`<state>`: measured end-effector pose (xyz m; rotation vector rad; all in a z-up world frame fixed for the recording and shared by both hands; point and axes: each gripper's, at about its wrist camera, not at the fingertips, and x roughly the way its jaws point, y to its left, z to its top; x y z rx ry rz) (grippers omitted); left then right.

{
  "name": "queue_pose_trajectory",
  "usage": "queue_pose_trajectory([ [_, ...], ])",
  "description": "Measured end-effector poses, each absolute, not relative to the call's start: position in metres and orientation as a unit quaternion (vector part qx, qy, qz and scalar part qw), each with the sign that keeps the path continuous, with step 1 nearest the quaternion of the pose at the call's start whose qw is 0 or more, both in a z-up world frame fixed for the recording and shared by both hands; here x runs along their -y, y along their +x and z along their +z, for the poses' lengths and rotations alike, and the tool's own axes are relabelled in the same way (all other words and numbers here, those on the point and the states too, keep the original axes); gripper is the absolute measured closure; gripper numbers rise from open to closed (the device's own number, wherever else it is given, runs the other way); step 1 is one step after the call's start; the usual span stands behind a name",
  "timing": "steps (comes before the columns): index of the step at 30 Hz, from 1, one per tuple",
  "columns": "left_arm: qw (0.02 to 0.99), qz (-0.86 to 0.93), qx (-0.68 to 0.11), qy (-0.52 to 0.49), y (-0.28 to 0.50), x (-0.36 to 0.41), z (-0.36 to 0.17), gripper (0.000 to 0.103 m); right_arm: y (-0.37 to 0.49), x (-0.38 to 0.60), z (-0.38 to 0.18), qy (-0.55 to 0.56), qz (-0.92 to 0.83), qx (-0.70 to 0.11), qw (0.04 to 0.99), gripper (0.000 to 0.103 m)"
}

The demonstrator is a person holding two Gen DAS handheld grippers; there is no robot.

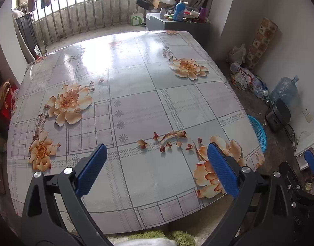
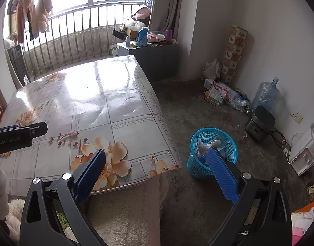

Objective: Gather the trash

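A blue mesh trash basket (image 2: 214, 139) stands on the floor right of the table, holding crumpled wrappers and a bottle (image 2: 206, 145). Its rim also shows in the left wrist view (image 1: 258, 132). My left gripper (image 1: 157, 151) is open and empty over the near part of the floral tablecloth table (image 1: 136, 94). My right gripper (image 2: 157, 157) is open and empty, above the table's near right corner, with its right finger (image 2: 222, 170) in front of the basket. The left gripper also shows at the left edge of the right wrist view (image 2: 19, 134).
A dark cabinet (image 2: 154, 59) with bottles stands behind the table. Bags and boxes (image 2: 222, 94), a water jug (image 2: 265, 94) and a rice cooker (image 2: 259, 123) line the right wall. A fluffy blanket (image 2: 126, 209) lies at the table's near edge.
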<state>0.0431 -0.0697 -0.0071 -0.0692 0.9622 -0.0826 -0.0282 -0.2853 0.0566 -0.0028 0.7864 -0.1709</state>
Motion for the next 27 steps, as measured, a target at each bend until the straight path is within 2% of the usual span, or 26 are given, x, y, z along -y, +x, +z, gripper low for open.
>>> queue_pose_trajectory([
  [27, 0.883, -0.064, -0.465, 0.011, 0.032, 0.098, -0.008, 0.009, -0.039, 0.316, 0.062, 0.021, -0.115, -0.38, 0.917, 0.007],
])
